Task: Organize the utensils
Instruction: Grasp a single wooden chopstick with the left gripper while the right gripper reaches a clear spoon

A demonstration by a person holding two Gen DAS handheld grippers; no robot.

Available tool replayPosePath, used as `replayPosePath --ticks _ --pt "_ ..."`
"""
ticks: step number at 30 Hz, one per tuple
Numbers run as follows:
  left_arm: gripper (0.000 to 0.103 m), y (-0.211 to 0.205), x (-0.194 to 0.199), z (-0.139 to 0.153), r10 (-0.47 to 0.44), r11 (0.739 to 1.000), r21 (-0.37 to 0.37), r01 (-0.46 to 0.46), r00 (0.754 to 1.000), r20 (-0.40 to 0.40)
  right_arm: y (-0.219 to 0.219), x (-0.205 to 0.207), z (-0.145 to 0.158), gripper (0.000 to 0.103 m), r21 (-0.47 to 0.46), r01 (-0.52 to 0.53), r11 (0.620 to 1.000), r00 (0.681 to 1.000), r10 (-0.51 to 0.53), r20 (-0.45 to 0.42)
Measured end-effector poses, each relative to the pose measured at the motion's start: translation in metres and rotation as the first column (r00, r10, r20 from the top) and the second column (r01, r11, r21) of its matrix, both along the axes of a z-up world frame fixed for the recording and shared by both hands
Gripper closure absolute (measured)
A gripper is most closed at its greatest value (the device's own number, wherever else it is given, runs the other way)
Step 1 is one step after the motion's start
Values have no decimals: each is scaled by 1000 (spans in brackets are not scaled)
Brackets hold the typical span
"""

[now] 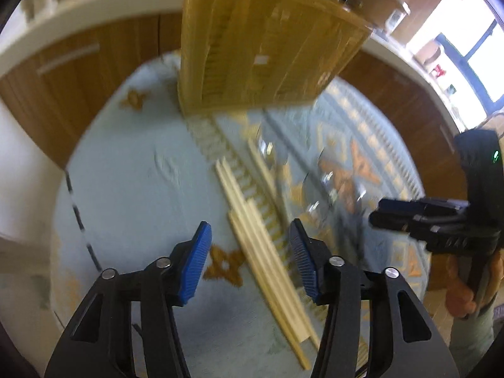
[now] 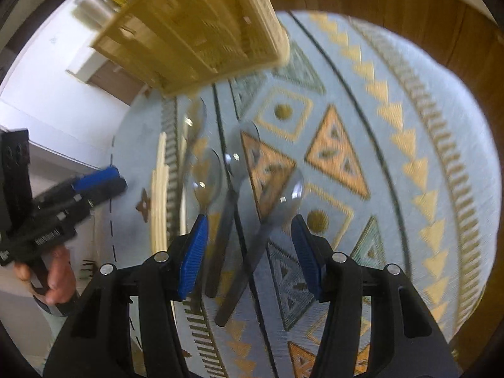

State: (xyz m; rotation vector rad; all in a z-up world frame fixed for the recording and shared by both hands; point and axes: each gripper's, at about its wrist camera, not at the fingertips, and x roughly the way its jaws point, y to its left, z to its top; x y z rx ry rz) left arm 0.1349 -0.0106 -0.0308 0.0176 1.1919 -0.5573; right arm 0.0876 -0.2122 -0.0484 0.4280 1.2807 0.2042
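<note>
Both wide open, nothing held: left hand-held gripper (image 1: 250,249) hangs over the chopsticks (image 1: 264,245), right hand-held gripper (image 2: 249,245) over the spoons (image 2: 252,208), wooden organizer (image 2: 195,28) just behind.

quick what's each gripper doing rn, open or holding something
left gripper: open, holding nothing, above the chopsticks.
right gripper: open, holding nothing, above the spoons.

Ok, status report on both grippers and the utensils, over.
Left gripper open above chopsticks. Right gripper open over spoons. Both empty. Bamboo organizer tray beyond, nothing in it that shows. Nothing blocking.
</note>
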Motion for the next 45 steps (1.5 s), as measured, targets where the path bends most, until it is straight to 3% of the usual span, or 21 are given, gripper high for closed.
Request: replayPosePath --ticks 4,10,17,24,28,29,31,33,38,41,45 --pt "68 4 -1 -20 14 998 69 -13 1000 -4 -1 -2 -9 52 -3 15 1000 1000 -15 -14" --pt "68 6 -13 -29 15 998 55 -17 999 31 -6 3 -10 52 22 30 999 999 -30 -21" --pt "68 -13 -36 -28 -16 985 170 -16 982 186 -11 3 -14 52 38 29 999 999 -28 -18" --pt "69 -3 -28 -27 -19 984 177 -6 990 138 -8 0 -13 52 30 19 999 1000 -18 -17" --pt "68 -23 -29 -30 -50 965 264 8 987 152 -1 1 -12 52 1 7 1000 1000 -7 -23" --pt "72 -28 -31 -30 -64 960 281 17 985 161 0 2 -12 52 -1 10 1000 1000 -10 -28" --pt "91 -32 -32 -29 -75 958 285 28 985 155 1 5 -11 52 -21 15 1000 999 -16 -33" --pt "97 -33 -33 -30 -82 951 308 26 982 170 4 9 -9 52 -41 15 999 999 -17 -37" --pt "99 -20 -29 -29 -66 971 237 29 987 147 12 15 -8 53 -114 13 993 999 -17 -29" --pt "99 -8 -23 -28 -68 983 176 49 992 104 25 19 -8 63 -197 -15 980 1000 10 -24" --pt "98 4 -14 -31 -69 992 112 65 997 34 49 26 -8 71 -339 -103 935 995 96 -36"
